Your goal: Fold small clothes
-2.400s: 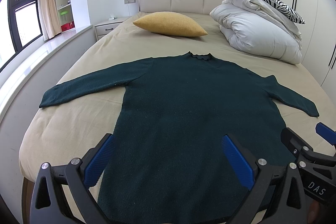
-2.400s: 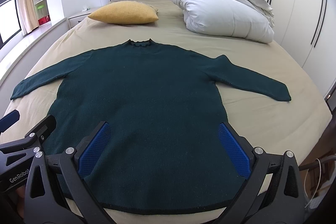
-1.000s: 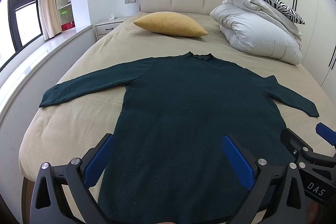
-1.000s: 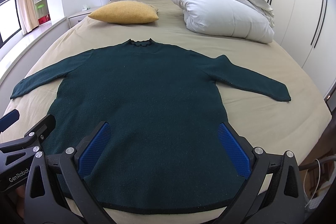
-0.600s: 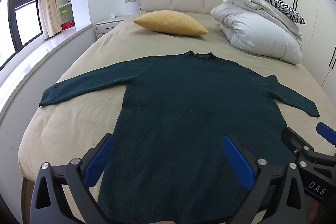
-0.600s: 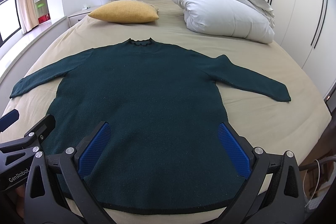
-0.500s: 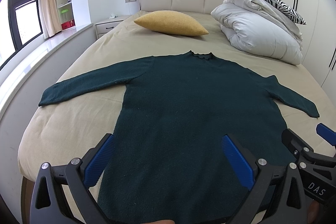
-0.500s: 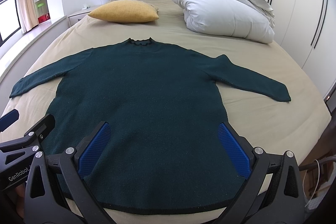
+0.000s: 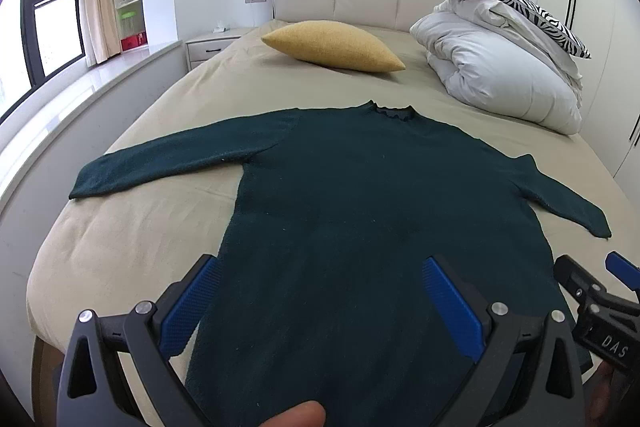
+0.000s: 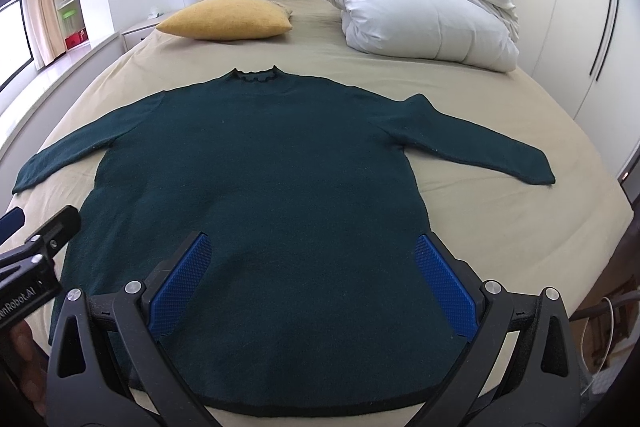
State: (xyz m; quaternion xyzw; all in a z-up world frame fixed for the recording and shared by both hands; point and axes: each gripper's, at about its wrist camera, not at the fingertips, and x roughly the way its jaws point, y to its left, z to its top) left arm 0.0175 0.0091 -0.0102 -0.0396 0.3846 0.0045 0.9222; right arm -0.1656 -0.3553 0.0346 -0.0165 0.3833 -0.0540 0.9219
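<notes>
Sweater, dark green, lies flat on the bed with both sleeves spread, directly ahead of and beneath both tools. Left gripper and right gripper hover above its hem, jaws wide apart, holding nothing.

Fingertip now behind left claw
</notes>
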